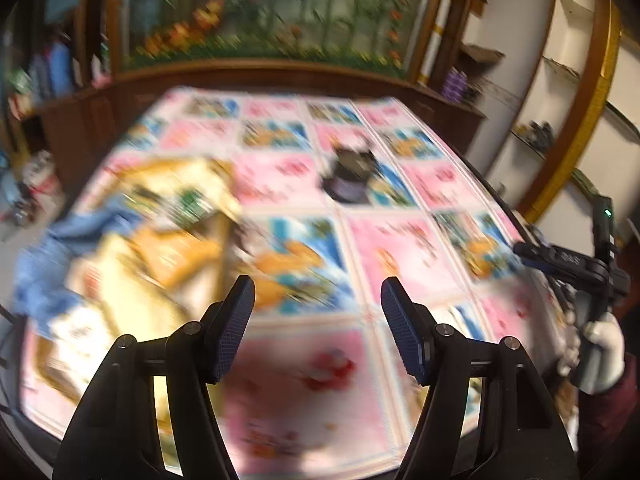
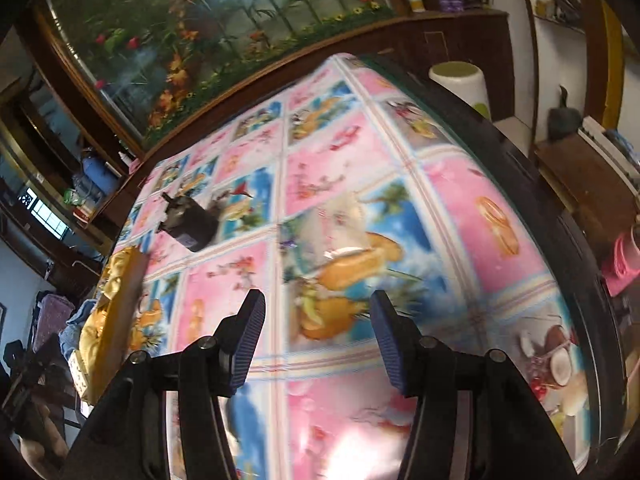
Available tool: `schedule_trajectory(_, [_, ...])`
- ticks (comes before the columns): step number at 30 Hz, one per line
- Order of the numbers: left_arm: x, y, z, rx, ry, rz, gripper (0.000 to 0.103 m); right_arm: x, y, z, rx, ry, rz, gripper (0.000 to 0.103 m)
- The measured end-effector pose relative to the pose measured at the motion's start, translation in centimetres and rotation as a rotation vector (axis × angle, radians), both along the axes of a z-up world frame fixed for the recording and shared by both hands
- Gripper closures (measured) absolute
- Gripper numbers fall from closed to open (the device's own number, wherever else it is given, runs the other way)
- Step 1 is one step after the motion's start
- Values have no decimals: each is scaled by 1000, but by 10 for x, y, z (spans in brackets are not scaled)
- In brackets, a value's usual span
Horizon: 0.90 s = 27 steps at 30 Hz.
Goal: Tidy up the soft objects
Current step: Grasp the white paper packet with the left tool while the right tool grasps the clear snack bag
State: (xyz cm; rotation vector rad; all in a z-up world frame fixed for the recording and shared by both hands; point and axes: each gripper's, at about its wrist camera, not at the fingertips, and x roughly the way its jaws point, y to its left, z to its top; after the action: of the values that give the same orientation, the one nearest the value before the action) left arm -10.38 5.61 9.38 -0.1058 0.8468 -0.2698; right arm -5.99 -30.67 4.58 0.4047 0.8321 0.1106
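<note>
The table (image 1: 404, 252) carries a pink and blue picture cloth. At its left end lies a blurred heap of soft things: a blue cloth (image 1: 44, 268) and gold-yellow cushions (image 1: 160, 248). A small dark object (image 1: 352, 176) sits farther back near the middle. My left gripper (image 1: 317, 292) hovers open over the cloth to the right of the heap, holding nothing. In the right wrist view my right gripper (image 2: 318, 308) is open and empty above the table; the gold cushion (image 2: 100, 312) and the blue cloth (image 2: 74, 322) are far left, the dark object (image 2: 188, 220) beyond. A white-gloved hand (image 1: 604, 344) holds that gripper.
A dark wooden cabinet with a large flower picture (image 1: 260, 12) runs behind the table. A white and green cylinder (image 2: 460, 80) stands past the table's right edge. Shelves (image 1: 560, 68) and a pink item (image 2: 622, 264) are to the right.
</note>
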Motion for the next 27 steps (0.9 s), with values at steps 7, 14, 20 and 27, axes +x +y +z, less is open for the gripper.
schedule_trajectory(7, [-1,-54,-53,-137,230,-153,37,29,-4,-11,42,28,11,48])
schedule_trajectory(14, [-3,-97,-66,-63,260,-229,37,80,4,-26,106,118,33,47])
schedule_trajectory(20, [9,-139,-71,44,207,-259,37,114,35,-19,-2,171,111,47])
schedule_trajectory(27, [7,-164,-75,212,105,-305,50,136,48,-8,-53,218,142,45])
